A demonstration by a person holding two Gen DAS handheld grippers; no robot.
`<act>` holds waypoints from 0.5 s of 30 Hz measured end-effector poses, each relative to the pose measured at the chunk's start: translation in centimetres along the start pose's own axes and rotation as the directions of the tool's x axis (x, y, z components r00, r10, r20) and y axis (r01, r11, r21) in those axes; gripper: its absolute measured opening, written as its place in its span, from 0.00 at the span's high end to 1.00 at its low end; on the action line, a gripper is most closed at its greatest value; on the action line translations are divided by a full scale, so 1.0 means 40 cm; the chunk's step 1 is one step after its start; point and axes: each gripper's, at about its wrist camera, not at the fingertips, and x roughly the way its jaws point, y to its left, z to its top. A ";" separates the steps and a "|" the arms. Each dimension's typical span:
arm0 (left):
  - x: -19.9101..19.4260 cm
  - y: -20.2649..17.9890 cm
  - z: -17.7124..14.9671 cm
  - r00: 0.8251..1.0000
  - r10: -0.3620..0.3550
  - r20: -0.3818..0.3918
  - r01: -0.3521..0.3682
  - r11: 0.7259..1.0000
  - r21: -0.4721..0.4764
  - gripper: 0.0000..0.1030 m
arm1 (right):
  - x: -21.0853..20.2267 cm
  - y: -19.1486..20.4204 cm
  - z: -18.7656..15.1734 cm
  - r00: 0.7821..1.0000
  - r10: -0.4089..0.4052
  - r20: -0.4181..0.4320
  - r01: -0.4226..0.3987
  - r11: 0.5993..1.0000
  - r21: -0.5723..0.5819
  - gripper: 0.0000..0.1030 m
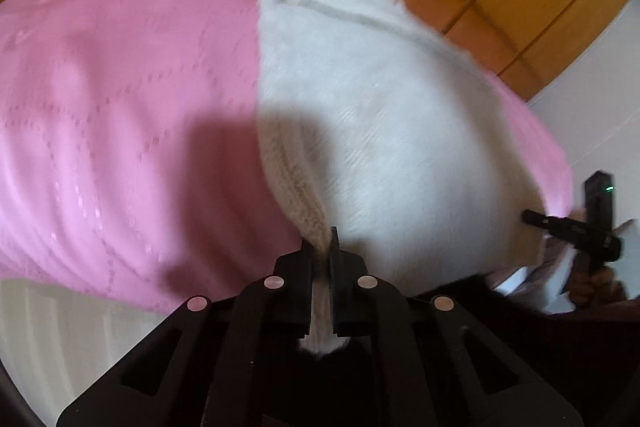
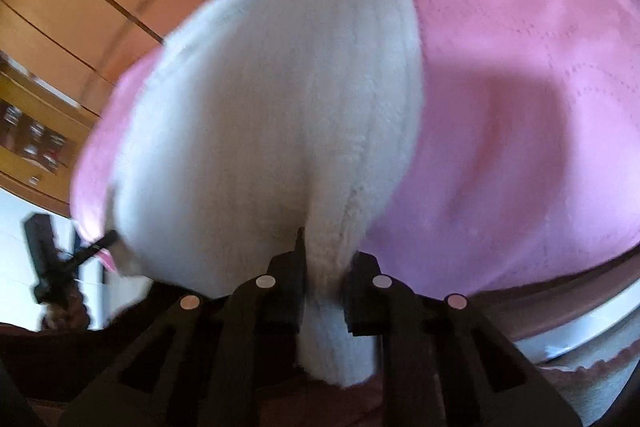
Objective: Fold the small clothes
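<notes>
at the bottom of both wrist views, our left gripper [image 1: 322,247] and right gripper [image 2: 320,259] are each clamped on a pinch of the white knit garment [image 1: 380,115], which runs from the jaws up the centre of the frame over the pink blanket [image 1: 120,107]. both pinches are narrow ribbed edges, so we judge a sharp pull could slip the knit free or stretch it. uneven lifting could fold it crooked, and the blanket could drag along with it. motion blur hides finer detail.
</notes>
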 end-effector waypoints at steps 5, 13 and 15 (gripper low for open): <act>-0.076 0.006 0.113 0.977 -0.164 0.139 0.171 0.984 -0.040 0.95 | -0.044 0.028 0.084 0.987 0.092 0.129 -0.096 0.995 0.022 0.87; 0.024 0.026 0.327 0.969 -0.160 0.186 0.184 0.975 -0.122 0.95 | 0.015 -0.036 0.269 0.973 0.050 0.226 -0.087 0.984 0.158 0.87; 0.049 0.040 0.360 0.973 -0.131 0.192 0.159 0.978 -0.139 0.95 | 0.032 -0.057 0.306 0.971 0.043 0.235 -0.089 0.978 0.191 0.87</act>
